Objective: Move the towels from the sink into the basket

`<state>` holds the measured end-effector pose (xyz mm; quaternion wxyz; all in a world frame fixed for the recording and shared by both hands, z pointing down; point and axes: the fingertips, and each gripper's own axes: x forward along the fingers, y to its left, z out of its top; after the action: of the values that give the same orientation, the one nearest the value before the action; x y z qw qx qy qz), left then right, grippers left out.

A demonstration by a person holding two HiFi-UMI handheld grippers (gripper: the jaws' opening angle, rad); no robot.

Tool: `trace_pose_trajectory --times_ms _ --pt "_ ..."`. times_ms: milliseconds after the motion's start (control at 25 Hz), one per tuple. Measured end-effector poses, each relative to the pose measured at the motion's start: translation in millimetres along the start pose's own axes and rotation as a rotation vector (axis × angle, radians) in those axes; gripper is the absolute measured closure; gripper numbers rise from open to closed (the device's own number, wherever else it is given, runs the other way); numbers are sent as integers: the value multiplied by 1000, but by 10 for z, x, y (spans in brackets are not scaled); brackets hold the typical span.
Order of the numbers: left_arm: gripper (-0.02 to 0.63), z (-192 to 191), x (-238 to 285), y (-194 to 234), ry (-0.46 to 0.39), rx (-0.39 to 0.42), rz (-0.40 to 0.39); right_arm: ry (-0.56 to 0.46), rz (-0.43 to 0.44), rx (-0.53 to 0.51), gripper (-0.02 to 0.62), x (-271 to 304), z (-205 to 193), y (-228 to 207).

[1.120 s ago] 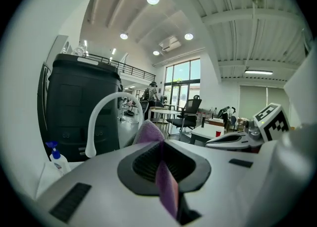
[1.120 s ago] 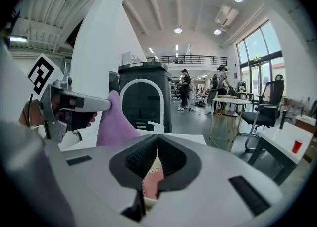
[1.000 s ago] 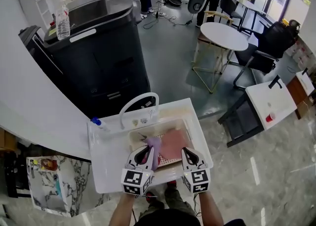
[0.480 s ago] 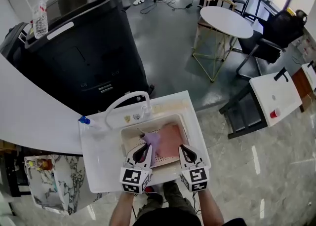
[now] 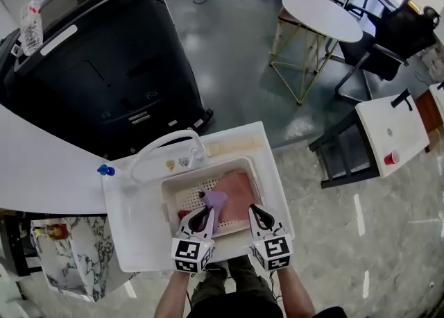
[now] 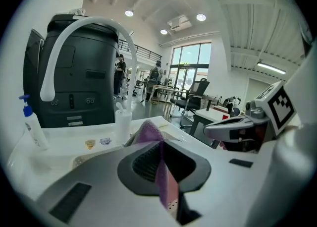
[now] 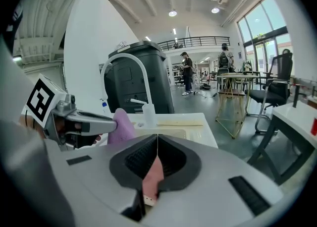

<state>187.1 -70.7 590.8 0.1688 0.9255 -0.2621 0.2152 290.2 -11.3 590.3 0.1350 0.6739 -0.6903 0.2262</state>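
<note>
**Both grippers clamped on towels over the sink: slip and drag risks**

Risks, my judgement, biggest first:
- Each towel is pinched only by a thin fold, so either could slip out when moved.
- The left gripper [image 5: 203, 214] is closed tight on the purple towel [image 5: 216, 199], and the right gripper [image 5: 255, 212] is closed tight on the pink towel [image 5: 237, 194].
- The towels touch, with purple at 9 o'clock of pink, so pulling one may drag the other.
- The faucet [image 5: 156, 146] arches at 11 o'clock of the basin and could snag a towel on a high lift.

Counts, largest to smallest:
- One white sink [image 5: 139, 244].
- One cream perforated basket [image 5: 182, 195], seemingly seated in the basin, with both towels hanging onto it.
- One faucet.
- Two towels.
- Two grippers.
- One blue-capped bottle [image 5: 105, 170] at 10 o'clock of the basin.
- One small red thing [image 5: 182, 214] at the basket's 7 o'clock. I cannot tell what it is.
</note>
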Motion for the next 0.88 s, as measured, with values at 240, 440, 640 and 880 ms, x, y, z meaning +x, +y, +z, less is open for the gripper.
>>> trace_pose_trajectory --times_ms 240,440,640,880 --pt "583 -250 161 -5 52 -16 10 24 24 4 565 93 -110 -45" --pt "583 -416 283 -48 87 -15 3 38 31 11 565 126 -199 -53" --pt "583 -549 350 -83 121 -34 3 35 30 15 565 124 -216 -109" --pt "578 -551 347 -146 139 -62 -7 34 20 30 565 83 -236 -186"
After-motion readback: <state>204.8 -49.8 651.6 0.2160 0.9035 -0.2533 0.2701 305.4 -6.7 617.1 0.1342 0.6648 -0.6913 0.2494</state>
